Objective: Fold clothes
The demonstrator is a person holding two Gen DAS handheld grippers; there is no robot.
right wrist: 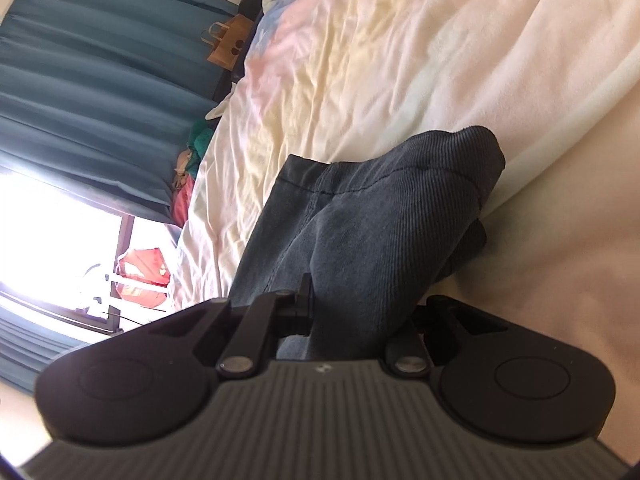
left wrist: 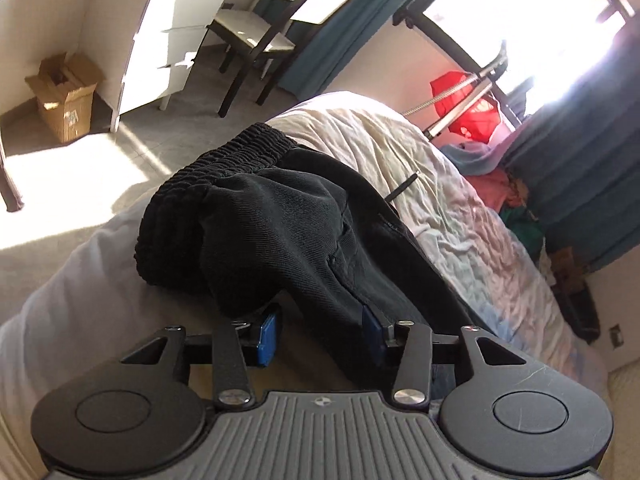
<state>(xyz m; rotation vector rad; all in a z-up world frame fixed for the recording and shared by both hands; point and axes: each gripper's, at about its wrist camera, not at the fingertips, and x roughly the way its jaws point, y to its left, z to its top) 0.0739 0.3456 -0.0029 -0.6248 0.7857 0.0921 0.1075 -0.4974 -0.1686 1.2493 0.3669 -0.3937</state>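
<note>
Black corduroy shorts (left wrist: 272, 220) with a ribbed elastic waistband (left wrist: 224, 160) lie bunched on the bed's pale sheet (left wrist: 400, 140). My left gripper (left wrist: 320, 334) is open, its blue pads (left wrist: 267, 336) apart; a fold of the shorts hangs loosely between them without being pinched. In the right wrist view the same dark fabric (right wrist: 380, 208) runs from a hemmed edge down into my right gripper (right wrist: 352, 312), which is shut on it. The right gripper's fingertips are hidden under the cloth. The sheet (right wrist: 360, 60) spreads out behind.
Beside the bed are a cardboard box (left wrist: 64, 96), a white drawer unit (left wrist: 172, 32) and a dark chair (left wrist: 272, 32). A red bag (left wrist: 468, 108), a clothes pile (left wrist: 500, 184) and teal curtains (left wrist: 580, 184) line the window side. A paper bag (right wrist: 228, 46) stands by the bed.
</note>
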